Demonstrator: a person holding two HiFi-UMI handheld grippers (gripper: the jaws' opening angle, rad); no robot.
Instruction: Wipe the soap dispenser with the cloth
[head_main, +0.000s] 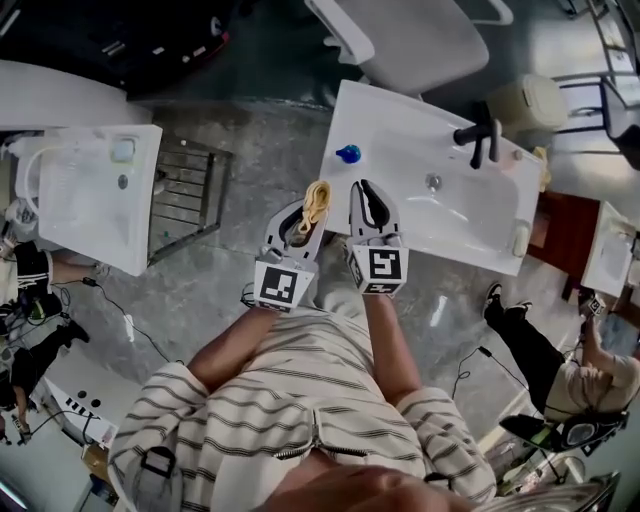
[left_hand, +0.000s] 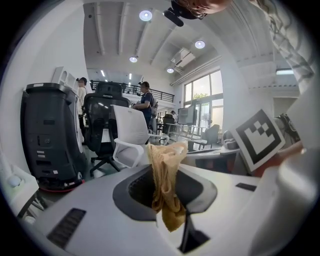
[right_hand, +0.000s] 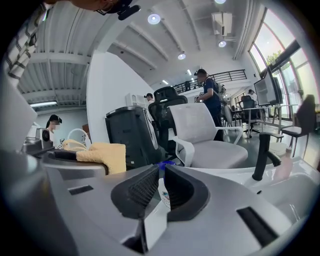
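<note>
The soap dispenser, a small white bottle with a blue top, stands near the left end of the white sink counter. My left gripper is shut on a crumpled yellow cloth, which hangs up out of the jaws in the left gripper view. My right gripper sits beside it, just short of the counter, jaws almost together and holding nothing. In the right gripper view the dispenser shows through the slim gap beyond the jaws, and the cloth is off to the left.
A black faucet rises over the basin to the right of the dispenser. A white office chair stands behind the counter. Another white sink unit is at the left. People stand and sit around the room, one at the right.
</note>
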